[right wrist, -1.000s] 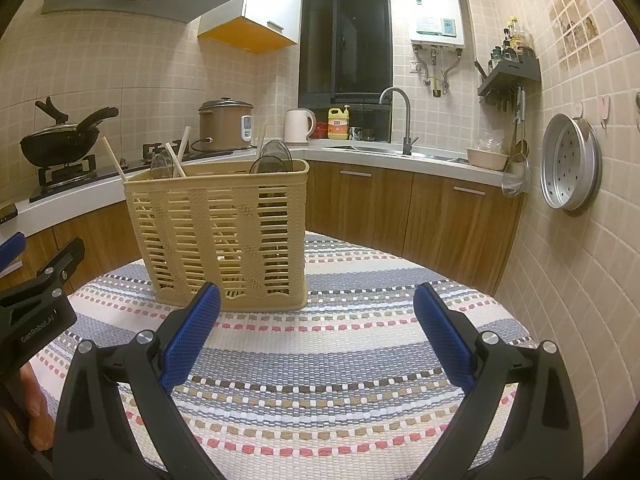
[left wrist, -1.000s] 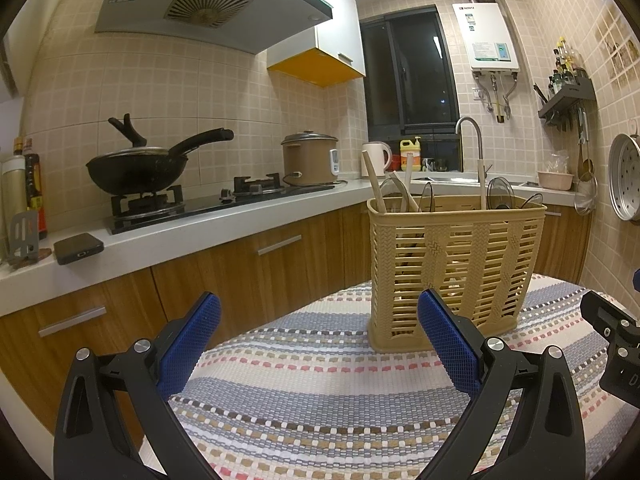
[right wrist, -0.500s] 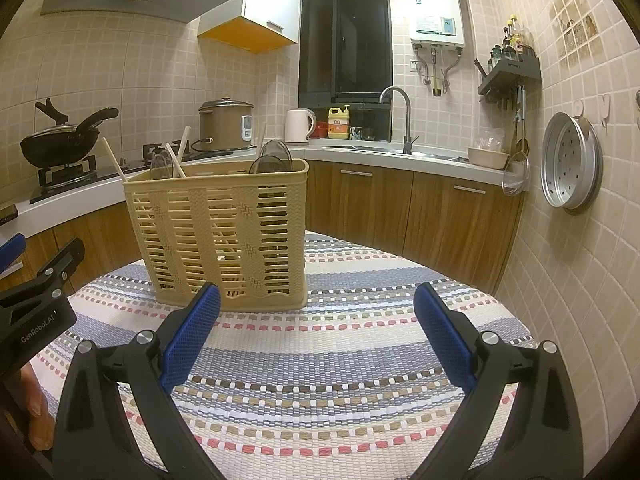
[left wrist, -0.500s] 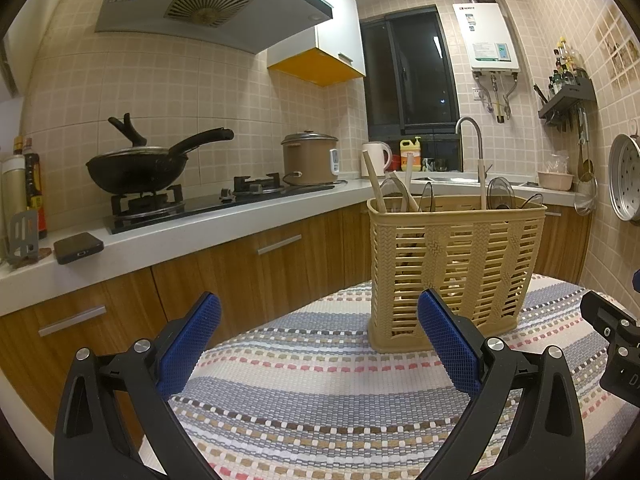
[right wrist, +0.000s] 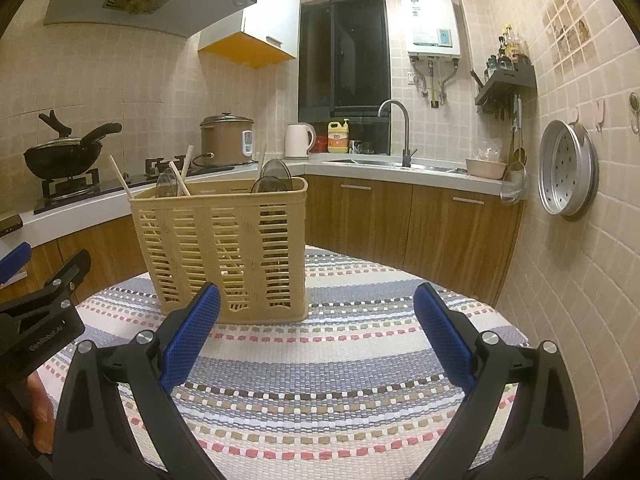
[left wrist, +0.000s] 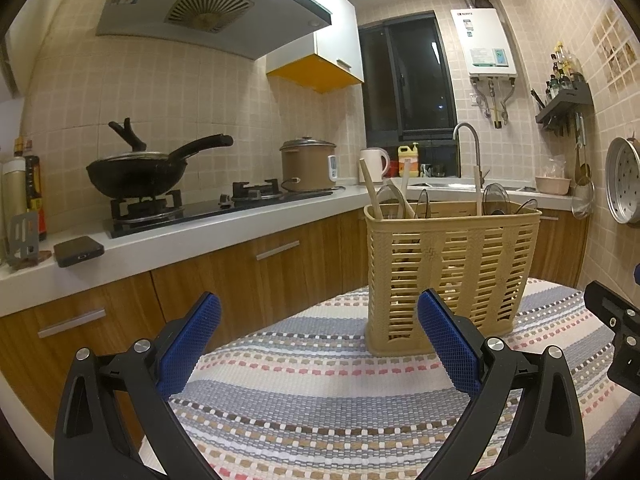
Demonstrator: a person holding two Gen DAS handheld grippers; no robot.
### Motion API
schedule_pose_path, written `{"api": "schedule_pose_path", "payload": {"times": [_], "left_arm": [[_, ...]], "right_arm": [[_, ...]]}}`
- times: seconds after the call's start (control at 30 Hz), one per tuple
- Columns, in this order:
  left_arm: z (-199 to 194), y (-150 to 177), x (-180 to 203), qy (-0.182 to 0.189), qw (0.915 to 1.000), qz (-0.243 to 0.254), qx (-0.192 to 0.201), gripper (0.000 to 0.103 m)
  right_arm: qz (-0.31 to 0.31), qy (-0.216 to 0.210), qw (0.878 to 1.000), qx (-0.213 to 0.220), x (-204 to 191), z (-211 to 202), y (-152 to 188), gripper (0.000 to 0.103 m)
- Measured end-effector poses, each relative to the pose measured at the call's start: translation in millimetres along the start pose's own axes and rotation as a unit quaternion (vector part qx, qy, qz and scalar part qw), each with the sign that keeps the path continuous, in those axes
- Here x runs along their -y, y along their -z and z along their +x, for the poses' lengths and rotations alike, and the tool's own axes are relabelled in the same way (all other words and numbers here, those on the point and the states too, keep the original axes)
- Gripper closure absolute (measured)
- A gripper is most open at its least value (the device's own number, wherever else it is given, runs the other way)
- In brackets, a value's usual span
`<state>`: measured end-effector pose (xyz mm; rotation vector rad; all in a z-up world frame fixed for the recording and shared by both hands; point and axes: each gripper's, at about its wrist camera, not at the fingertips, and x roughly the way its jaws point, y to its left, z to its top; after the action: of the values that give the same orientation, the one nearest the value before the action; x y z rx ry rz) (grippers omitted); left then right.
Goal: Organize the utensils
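Now, my notes for this moment, line by line.

Step in hand: I judged that the utensils were already gathered in the basket (left wrist: 450, 276), so the step was to hold back and check the sorting.
How to do it well: I wanted to keep both grippers low and clear of the basket, because it is tall and light and a push on its rim could tip it.
Left gripper (left wrist: 318, 344): its blue pads were spread wide and held nothing.
Right gripper (right wrist: 316, 338): also spread wide, empty.
Basket position: it stood upright on the striped cloth (right wrist: 340, 380), ahead of the left gripper and a little to its right; for the right gripper it was ahead and to the left, near the left pad.
Contents: wooden chopsticks (right wrist: 120, 176) and dark spoons (left wrist: 494, 200) stood out above the rim; I could not tell which compartment each was in.
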<state>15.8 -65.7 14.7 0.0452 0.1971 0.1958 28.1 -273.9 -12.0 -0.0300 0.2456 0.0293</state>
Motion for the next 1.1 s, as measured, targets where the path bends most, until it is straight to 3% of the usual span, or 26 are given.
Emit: {"api": "schedule_pose_path", "payload": {"times": [1.1], "left_arm": [[-3.4, -0.9, -0.5, 0.001, 1.0, 0.001, 0.003, 0.007]], "right_arm": [[-0.011, 0.011, 1.0, 0.014, -5.3, -6.3, -0.5, 0.008]]}}
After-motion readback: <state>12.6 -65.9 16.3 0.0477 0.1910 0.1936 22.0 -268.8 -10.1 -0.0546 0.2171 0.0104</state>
